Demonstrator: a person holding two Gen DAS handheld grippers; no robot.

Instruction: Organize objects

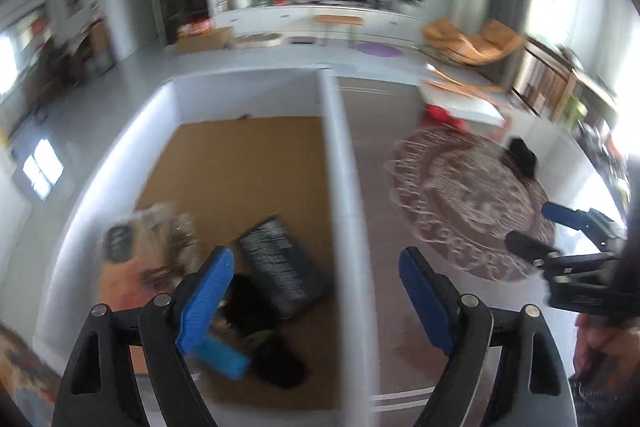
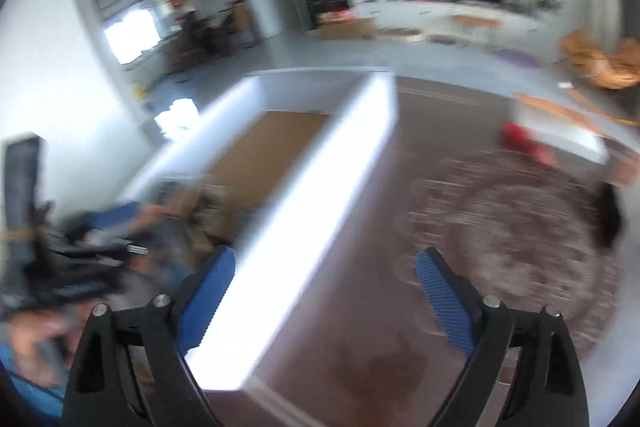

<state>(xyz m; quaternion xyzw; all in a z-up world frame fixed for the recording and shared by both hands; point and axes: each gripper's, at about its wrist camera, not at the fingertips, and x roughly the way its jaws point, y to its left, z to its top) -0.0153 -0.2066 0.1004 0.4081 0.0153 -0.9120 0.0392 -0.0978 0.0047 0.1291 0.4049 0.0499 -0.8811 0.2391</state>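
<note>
1. The white box, brown-floored, sits on the brown surface; its right wall rises between the left claw's fingers.
2. A round patterned mat lies right of the box.
3. A dark packet lies inside the box, just ahead of the left claw, which is spread wide and empty.
4. The right claw is wide and empty, straddling that wall.

Each claw has black angular arms, silver rivets and ribbed blue pads.

We see a white box on the brown table, a round lace mat beside it, a black object at the mat's far edge.
</note>
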